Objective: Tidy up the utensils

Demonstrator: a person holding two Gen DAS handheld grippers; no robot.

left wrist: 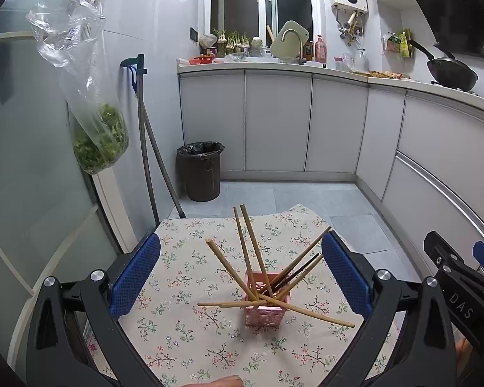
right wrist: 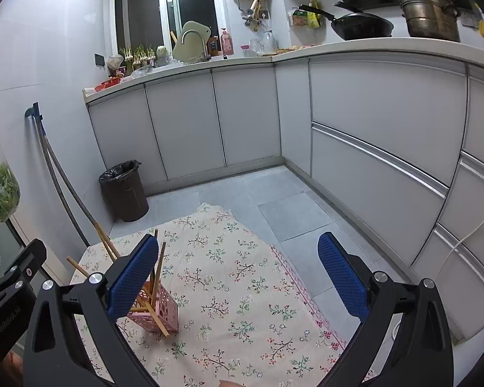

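Observation:
A pink perforated holder (left wrist: pixel 264 312) stands on the floral tablecloth (left wrist: pixel 190 338). Several wooden chopsticks (left wrist: pixel 251 251) fan out of it, and one (left wrist: pixel 309 313) lies across its rim. My left gripper (left wrist: pixel 240 277) is open and empty, above and just in front of the holder. My right gripper (right wrist: pixel 238 277) is open and empty, to the right of the holder (right wrist: pixel 159 311), over the bare floral cloth (right wrist: pixel 242 290). My left finger pad (right wrist: pixel 132 280) partly hides the holder and the chopsticks (right wrist: pixel 159 267). The right gripper's body shows at the left wrist view's right edge (left wrist: pixel 458 277).
A dark bin (left wrist: pixel 200 171) with a black liner stands on the tiled floor beyond the table. Mop handles (left wrist: pixel 151 161) lean on the left wall. A bag of greens (left wrist: pixel 96 135) hangs at left. White cabinets (right wrist: pixel 371 122) run along the back and right.

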